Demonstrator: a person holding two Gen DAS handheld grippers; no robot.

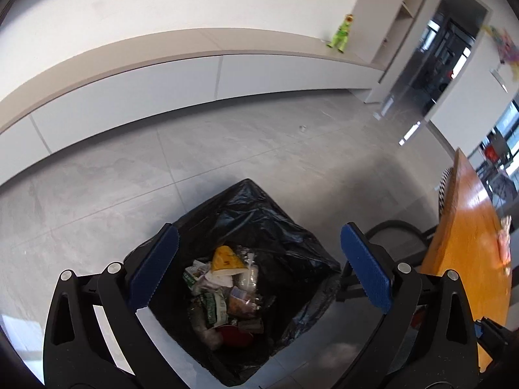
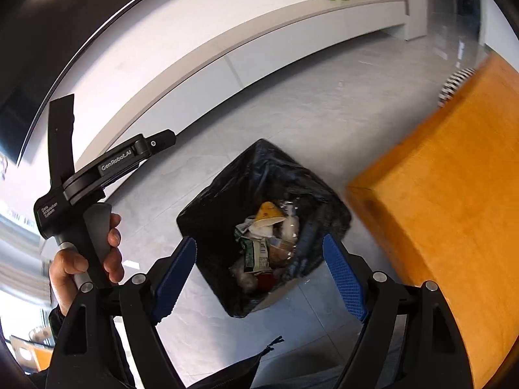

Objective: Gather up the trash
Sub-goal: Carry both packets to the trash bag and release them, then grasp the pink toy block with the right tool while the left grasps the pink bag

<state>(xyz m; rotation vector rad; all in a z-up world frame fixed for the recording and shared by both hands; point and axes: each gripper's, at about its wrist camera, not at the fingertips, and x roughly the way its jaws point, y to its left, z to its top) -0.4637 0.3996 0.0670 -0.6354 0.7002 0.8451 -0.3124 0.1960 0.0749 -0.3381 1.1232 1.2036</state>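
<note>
Both grippers, left (image 1: pixel 259 265) and right (image 2: pixel 259 272), hang open and empty above a lined bin (image 1: pixel 259 214) already holding trash (image 1: pixel 223 291); remaining litter unseen.

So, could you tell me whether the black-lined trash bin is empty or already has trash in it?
It has trash in it: the trash bin holds wrappers and a yellow packet at its bottom, well below the rim.

One lined bin (image 1: pixel 259 223) is sitting on the floor, holding a heap of wrappers (image 1: pixel 223 291) too jumbled to count. One green toy (image 1: pixel 340 34) is standing on one long shelf (image 1: pixel 162 48). One orange counter (image 2: pixel 438 194) is showing.
</note>
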